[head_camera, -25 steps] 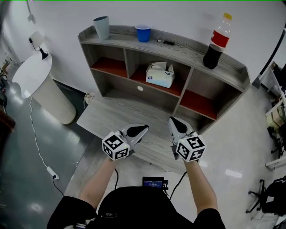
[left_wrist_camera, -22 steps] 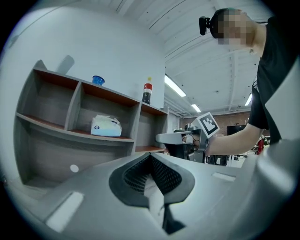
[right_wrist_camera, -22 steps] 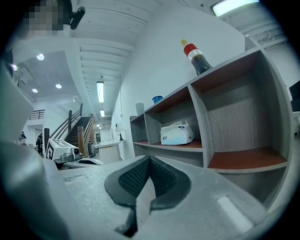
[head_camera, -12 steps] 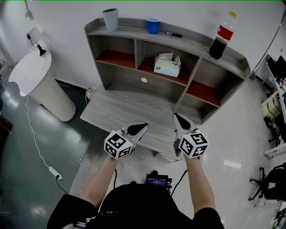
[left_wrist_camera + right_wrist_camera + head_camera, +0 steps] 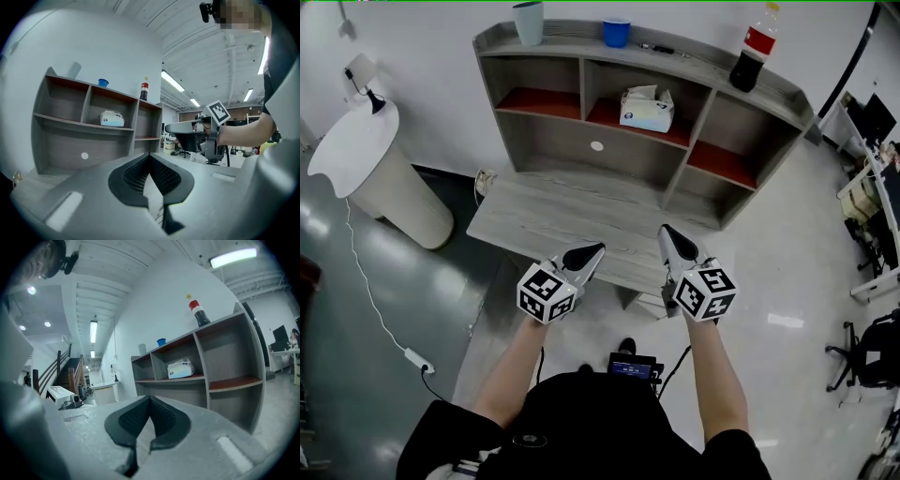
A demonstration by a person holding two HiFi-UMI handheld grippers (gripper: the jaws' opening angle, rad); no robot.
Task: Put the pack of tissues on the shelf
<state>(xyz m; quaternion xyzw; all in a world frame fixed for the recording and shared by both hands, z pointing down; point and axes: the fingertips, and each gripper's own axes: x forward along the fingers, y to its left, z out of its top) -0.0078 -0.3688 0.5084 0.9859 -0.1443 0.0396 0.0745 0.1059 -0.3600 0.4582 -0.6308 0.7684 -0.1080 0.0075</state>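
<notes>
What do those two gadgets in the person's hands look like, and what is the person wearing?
The left gripper and right gripper are pale grey, their two jaws tapering to a point, with black ribbed pads inside. Each carries a white cube with black square markers and trails a black cable. The person wears a black short-sleeved top.

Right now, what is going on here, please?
A person holds a gripper in each hand over the front edge of the desk. The left gripper and the right gripper are both shut, with nothing between their jaws. The pack of tissues already sits in the middle compartment of the shelf, apart from both grippers, so the job looks done.
</notes>
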